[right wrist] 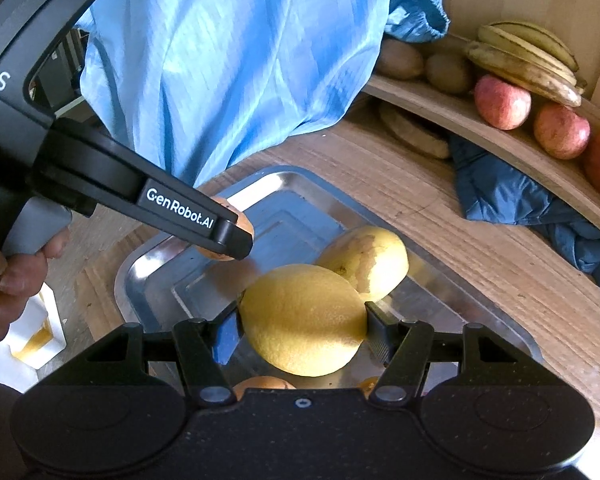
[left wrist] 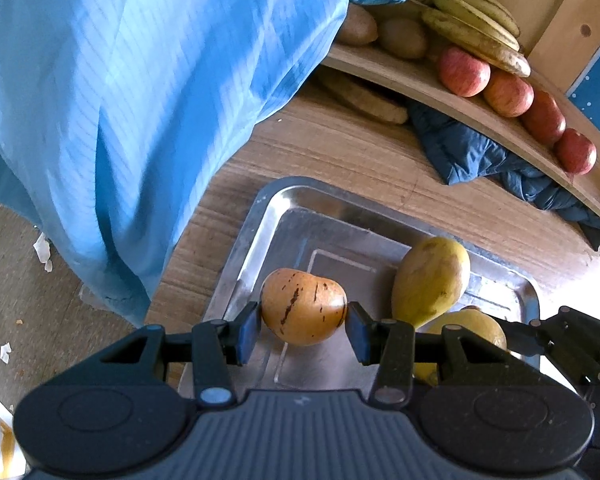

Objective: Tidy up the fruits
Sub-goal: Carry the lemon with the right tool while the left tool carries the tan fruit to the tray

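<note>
You are pinching an orange, brown-streaked fruit (left wrist: 303,306) between the pads of your left hand-held gripper (left wrist: 303,320), holding it over the near corner of the metal tray (left wrist: 260,216) on the counter (left wrist: 340,148). Your right hand-held gripper (right wrist: 303,328) is clamping a yellow lemon-like fruit (right wrist: 303,320) above the same tray. A yellow-green mango (left wrist: 430,280) is lying in the tray beside them. On the shelf (left wrist: 420,80) behind, bananas (left wrist: 476,20), red apples (left wrist: 508,92) and brown kiwi-like fruits (left wrist: 404,38) are already sitting in groups, so sorting looks well advanced; the two held fruits and the mango seem left to place.
</note>
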The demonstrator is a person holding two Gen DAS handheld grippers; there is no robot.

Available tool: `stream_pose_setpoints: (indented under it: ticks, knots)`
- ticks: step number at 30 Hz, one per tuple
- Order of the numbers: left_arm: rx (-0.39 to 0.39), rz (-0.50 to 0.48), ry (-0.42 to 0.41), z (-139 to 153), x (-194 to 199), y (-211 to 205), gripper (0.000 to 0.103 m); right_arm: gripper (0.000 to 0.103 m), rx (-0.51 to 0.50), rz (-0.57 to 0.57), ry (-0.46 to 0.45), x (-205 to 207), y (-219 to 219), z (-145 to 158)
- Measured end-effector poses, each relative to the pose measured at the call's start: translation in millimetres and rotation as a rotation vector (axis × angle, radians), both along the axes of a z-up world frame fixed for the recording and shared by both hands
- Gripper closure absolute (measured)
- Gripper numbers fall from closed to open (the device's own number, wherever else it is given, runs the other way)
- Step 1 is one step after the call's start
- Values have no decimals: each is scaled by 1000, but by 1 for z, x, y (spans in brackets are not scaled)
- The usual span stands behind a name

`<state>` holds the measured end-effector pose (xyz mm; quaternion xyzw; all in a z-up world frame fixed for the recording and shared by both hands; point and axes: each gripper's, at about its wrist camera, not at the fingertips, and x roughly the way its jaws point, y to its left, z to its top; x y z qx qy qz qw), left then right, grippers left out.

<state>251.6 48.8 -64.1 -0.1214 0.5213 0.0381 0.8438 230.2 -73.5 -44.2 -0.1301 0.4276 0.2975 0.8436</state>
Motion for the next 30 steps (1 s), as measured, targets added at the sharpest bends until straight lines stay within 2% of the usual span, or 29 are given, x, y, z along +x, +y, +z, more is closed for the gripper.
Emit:
stream_pose_setpoints:
  ticks: [19, 30]
  knots:
    - [24, 40, 32, -3, 0, 4, 53, 38, 0, 48, 30, 3, 5, -7]
    - [59, 20, 46, -4, 16, 2, 53, 38, 12, 96, 61, 7, 14, -11]
